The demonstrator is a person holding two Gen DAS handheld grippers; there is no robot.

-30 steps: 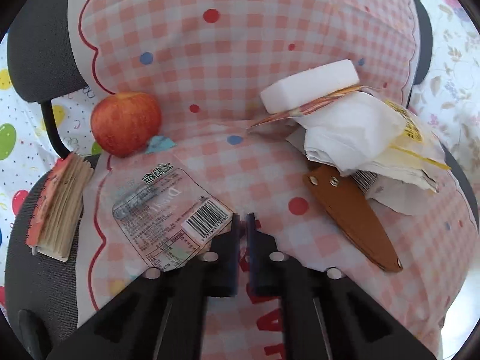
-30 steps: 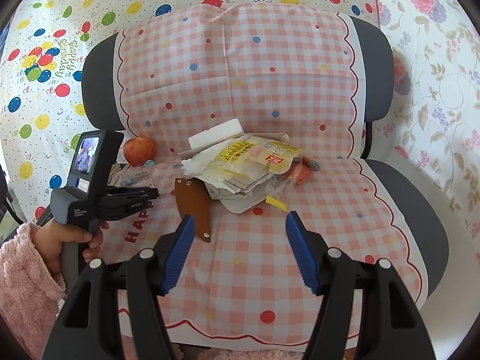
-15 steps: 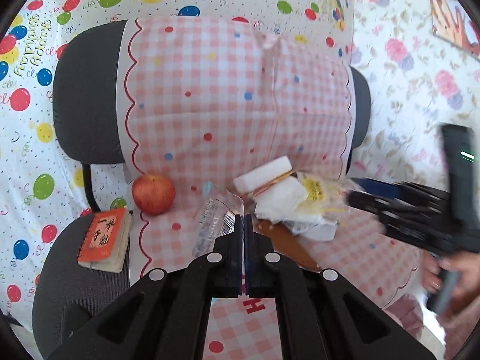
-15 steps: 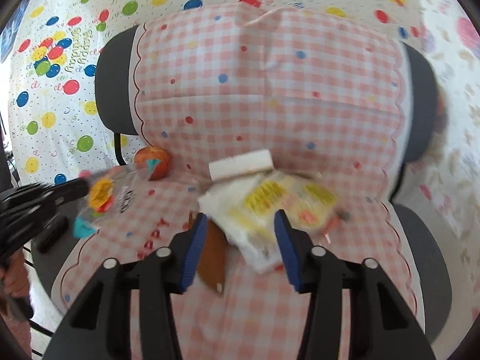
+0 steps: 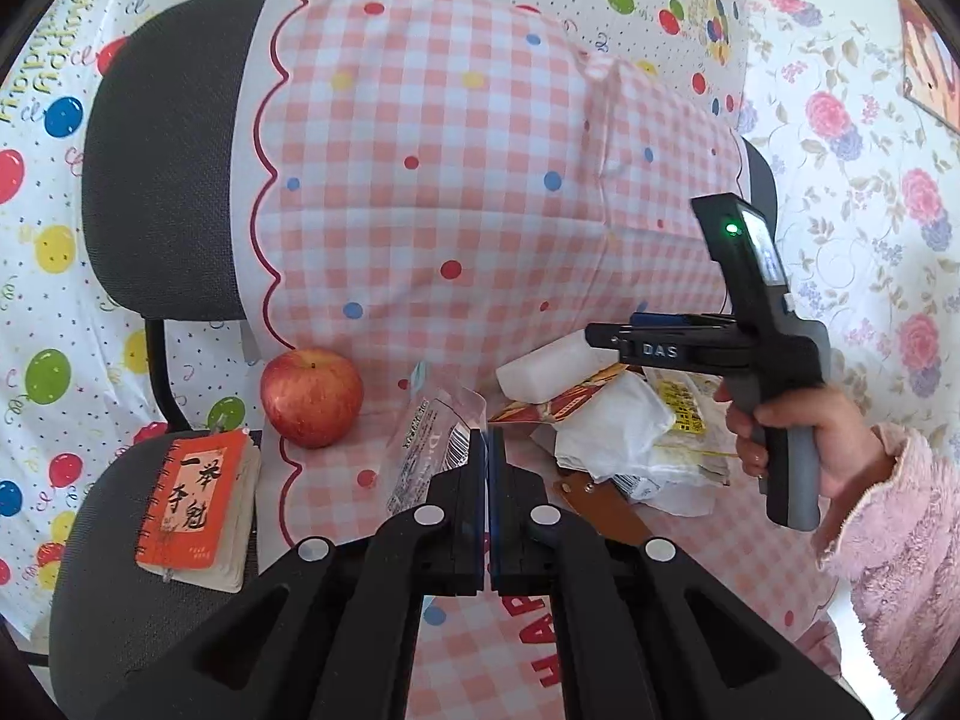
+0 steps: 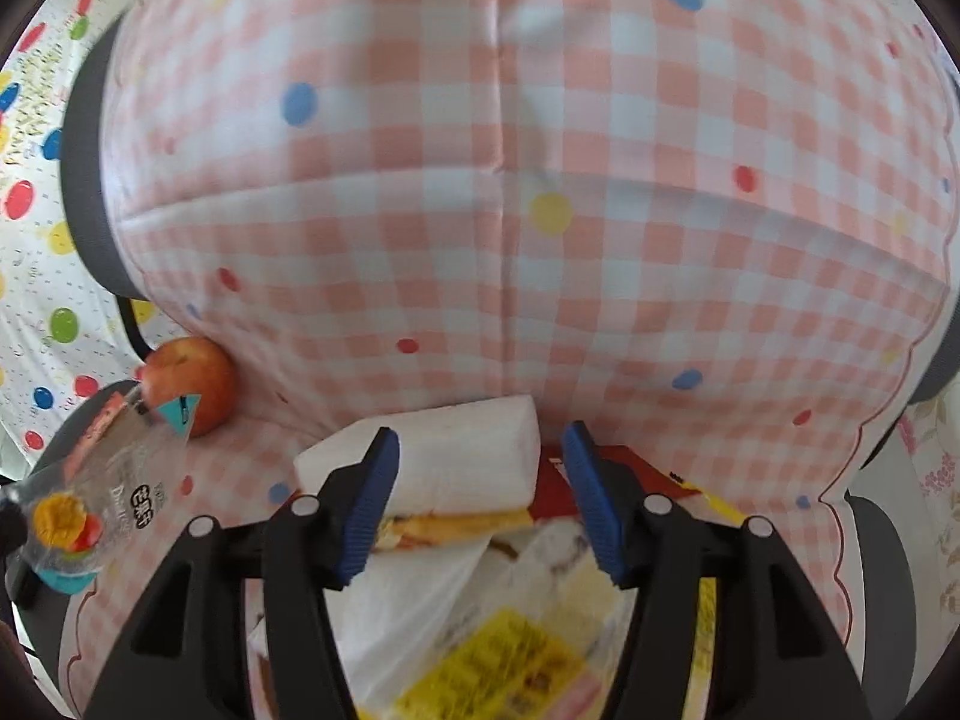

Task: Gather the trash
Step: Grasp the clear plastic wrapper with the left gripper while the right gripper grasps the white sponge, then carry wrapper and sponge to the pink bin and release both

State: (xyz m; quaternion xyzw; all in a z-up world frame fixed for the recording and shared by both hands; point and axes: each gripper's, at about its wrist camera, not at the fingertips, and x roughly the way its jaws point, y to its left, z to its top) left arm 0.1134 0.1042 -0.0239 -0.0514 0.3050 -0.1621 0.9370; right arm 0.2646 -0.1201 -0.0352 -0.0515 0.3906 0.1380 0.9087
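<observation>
- Left gripper (image 5: pixel 487 450): jaws pressed together, pinching one edge of a clear plastic wrapper (image 5: pixel 429 450). The wrapper hangs lifted off the seat, printed with black text and a barcode; in the right wrist view its other face shows a yellow-and-red graphic. Judged light and limp, so a firm edge pinch should be enough.
- Right gripper (image 6: pixel 477 501): jaws spread, having just been opening; the white foam block (image 6: pixel 450 456) lies partly between them, pads not pressing on it. It hangs over the trash pile (image 5: pixel 630 444) at the right of the seat.
- Step in hand, judged: take a second piece of trash. Centre the spread jaws on one item before closing; the pile is loose and layered, so a grip on a top sheet alone may shed the rest.
- Trash pile: crumpled white tissue, a yellow-printed wrapper and a red-orange packet, with the foam block at its far edge against the backrest.
- Leave in place: the brown leather sheath (image 5: pixel 600 504) near the pile, the orange spiral notebook (image 5: pixel 195 501) at the seat's left, and the apple (image 5: pixel 312 399) farther back.
</observation>
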